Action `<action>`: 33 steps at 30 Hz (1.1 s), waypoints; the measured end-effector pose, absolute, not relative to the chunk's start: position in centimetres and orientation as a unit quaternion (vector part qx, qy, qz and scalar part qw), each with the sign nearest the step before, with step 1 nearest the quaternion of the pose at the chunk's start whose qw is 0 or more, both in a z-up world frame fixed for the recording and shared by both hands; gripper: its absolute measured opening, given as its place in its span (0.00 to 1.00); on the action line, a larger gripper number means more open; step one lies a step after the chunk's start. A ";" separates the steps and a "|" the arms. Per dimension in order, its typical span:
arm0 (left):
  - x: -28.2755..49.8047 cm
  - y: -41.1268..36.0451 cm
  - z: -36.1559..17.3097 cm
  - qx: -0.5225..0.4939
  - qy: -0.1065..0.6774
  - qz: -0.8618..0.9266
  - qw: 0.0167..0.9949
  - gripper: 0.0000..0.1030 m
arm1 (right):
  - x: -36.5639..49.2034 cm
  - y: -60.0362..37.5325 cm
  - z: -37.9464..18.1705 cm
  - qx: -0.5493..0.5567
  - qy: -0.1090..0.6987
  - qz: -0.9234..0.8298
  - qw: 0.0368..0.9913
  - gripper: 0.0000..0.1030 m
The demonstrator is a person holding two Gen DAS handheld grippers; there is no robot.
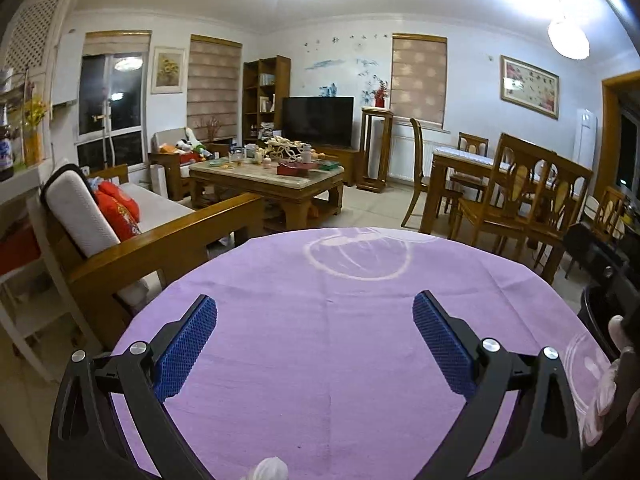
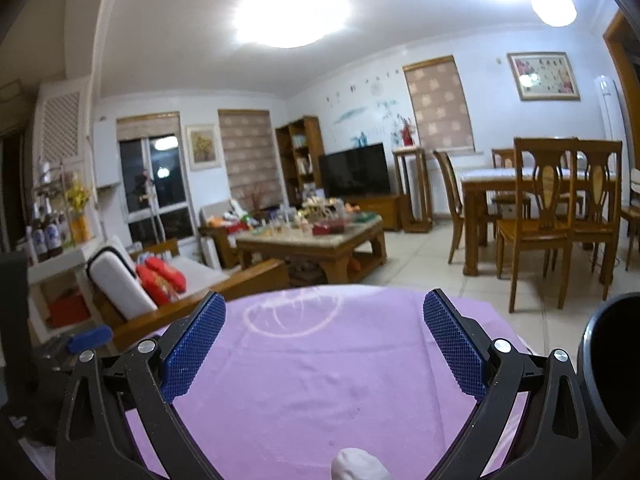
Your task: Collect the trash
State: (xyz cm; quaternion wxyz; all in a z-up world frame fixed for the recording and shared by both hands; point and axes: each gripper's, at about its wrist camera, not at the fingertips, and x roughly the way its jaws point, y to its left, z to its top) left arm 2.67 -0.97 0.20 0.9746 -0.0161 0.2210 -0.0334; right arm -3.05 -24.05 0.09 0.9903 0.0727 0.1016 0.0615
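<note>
My left gripper (image 1: 315, 312) is open and empty above a table covered with a purple cloth (image 1: 328, 340). A white crumpled piece of trash (image 1: 269, 469) lies at the near edge, below and behind its blue pads. My right gripper (image 2: 325, 314) is open and empty over the same purple cloth (image 2: 320, 380). A white crumpled piece (image 2: 358, 465) lies at the bottom edge of that view, behind the fingertips. A dark round bin (image 2: 608, 380) stands at the right of the table; it also shows in the left wrist view (image 1: 600, 312).
A wooden sofa (image 1: 160, 240) with red cushions stands to the left of the table. A cluttered coffee table (image 1: 268, 178) lies beyond. A dining table with chairs (image 1: 512, 196) is at the right. A white shelf (image 1: 20, 184) stands at the far left.
</note>
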 end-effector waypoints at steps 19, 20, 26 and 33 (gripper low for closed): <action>2.6 0.2 -0.4 -0.022 0.216 -0.017 0.976 0.95 | -5.7 -27.7 0.3 0.114 0.070 0.073 0.988 0.95; 2.6 0.3 -0.4 -0.023 0.216 -0.017 0.976 0.95 | -5.8 -27.8 0.3 0.115 0.068 0.073 0.988 0.95; 2.6 0.1 -0.2 -0.023 0.215 -0.014 0.976 0.95 | -6.1 -28.3 0.2 0.124 0.065 0.073 0.987 0.95; 2.7 0.1 -0.3 -0.026 0.216 -0.015 0.976 0.95 | -6.1 -28.4 0.2 0.130 0.072 0.075 0.986 0.95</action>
